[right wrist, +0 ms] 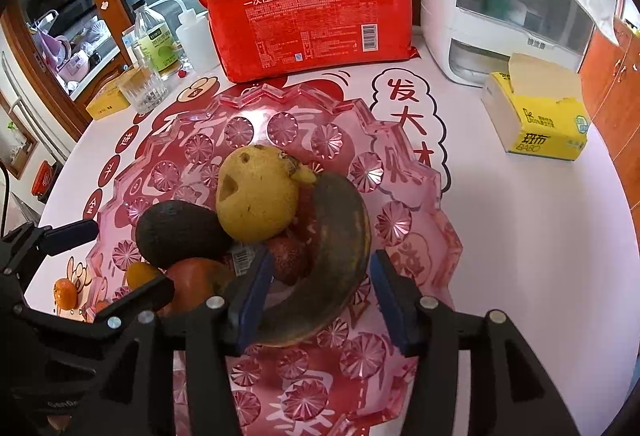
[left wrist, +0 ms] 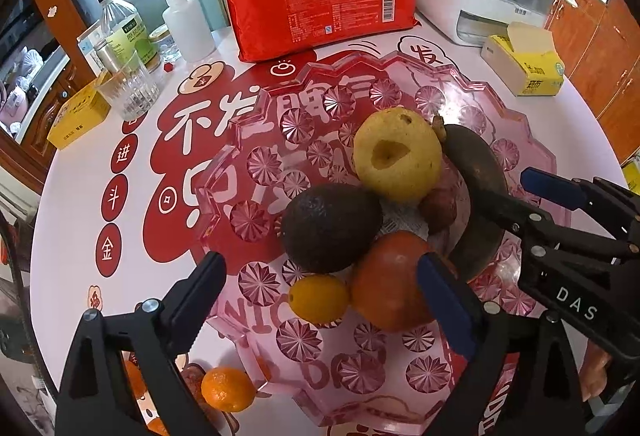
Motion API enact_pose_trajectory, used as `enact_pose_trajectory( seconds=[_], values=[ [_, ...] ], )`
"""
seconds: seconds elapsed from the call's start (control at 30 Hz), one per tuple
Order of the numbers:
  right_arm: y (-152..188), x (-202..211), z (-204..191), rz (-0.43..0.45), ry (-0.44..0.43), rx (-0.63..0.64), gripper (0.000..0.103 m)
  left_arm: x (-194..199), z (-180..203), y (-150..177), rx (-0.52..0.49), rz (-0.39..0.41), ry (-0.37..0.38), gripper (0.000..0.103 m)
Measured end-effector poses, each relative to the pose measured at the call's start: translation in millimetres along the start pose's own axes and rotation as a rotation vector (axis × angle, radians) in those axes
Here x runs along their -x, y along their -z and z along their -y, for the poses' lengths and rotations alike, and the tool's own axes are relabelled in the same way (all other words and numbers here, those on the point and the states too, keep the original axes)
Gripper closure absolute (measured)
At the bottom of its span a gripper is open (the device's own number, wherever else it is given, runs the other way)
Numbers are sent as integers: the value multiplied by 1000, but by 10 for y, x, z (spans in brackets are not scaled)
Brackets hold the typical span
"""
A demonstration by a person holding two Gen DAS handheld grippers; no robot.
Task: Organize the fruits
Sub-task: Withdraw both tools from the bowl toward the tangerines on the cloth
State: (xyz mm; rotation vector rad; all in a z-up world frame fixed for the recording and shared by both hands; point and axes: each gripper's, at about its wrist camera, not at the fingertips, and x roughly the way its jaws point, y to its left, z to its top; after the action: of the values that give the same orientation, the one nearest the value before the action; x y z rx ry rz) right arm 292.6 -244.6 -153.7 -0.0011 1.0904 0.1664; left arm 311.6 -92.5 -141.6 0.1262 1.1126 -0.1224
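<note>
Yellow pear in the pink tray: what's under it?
The yellow pear rests on the avocado, a small reddish fruit and the dark banana. A labelled wrapper peeks out; the rest is covered.

White table [right wrist: 520, 236]: pink tray [right wrist: 404, 172], cup pack [right wrist: 312, 24], tissue box [right wrist: 536, 120].

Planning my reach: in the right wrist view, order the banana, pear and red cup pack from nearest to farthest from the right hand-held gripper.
1. Banana, between the right hand-held gripper's fingers.
2. Pear, mid-bowl, behind.
3. Cup pack, table's far edge.
</note>
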Motion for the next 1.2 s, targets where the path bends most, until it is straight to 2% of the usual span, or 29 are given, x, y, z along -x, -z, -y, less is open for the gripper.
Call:
enact_pose_trajectory(
  seconds=[0.3, 0.7, 1.03, 1.2],
  values=[
    [32, 46, -30, -2, -11, 6, 46, 94, -43, 19, 24, -4, 11, 7],
    [92, 249, -65, 16, -23, 3, 46, 328, -39, 77, 34, 14, 32, 7],
    [163, 557, -91, 53, -30, -12, 46, 615, -26, 169, 34, 38, 49, 7],
    [205, 769, -144, 82, -34, -17, 46, 859, -50, 221, 24, 77, 60, 7]
  ],
)
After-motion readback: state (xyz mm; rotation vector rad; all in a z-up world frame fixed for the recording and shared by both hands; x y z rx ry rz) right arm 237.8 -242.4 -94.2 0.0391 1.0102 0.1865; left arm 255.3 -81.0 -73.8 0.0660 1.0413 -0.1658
